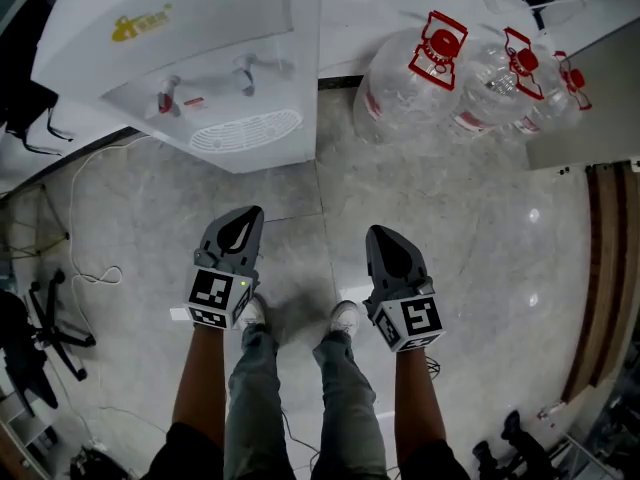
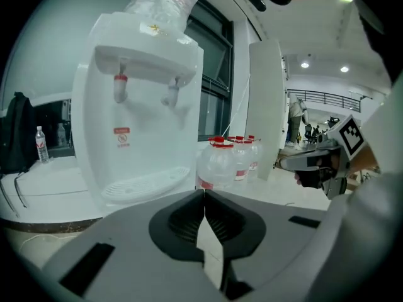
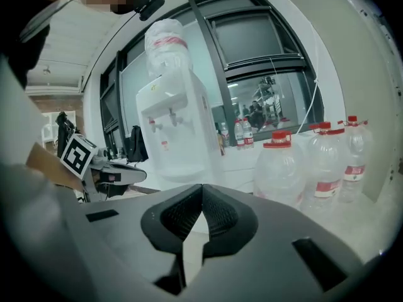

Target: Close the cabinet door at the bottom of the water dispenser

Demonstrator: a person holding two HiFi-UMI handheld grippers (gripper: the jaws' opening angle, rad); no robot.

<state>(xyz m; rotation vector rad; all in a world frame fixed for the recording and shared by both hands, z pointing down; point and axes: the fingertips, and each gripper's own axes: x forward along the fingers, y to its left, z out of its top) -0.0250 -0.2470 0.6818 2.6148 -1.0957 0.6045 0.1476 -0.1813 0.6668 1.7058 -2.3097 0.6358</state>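
Both grippers stood clear of the water dispenser (image 1: 200, 58), which was on the floor (image 1: 450, 228) ahead, left of the water jugs (image 1: 415, 78). The left gripper (image 1: 247, 214) was clenched on nothing, and the right gripper (image 1: 379, 234) was likewise clenched and empty. The cabinet door sat below every view, so its position was unconfirmed. Judgement: no contact step was in hand. If the door is open, the next move calls for lowering a gripper and pushing it flush.

Head view steeply down from above; both gripper views low, level, facing water dispenser (image 2: 138, 106)
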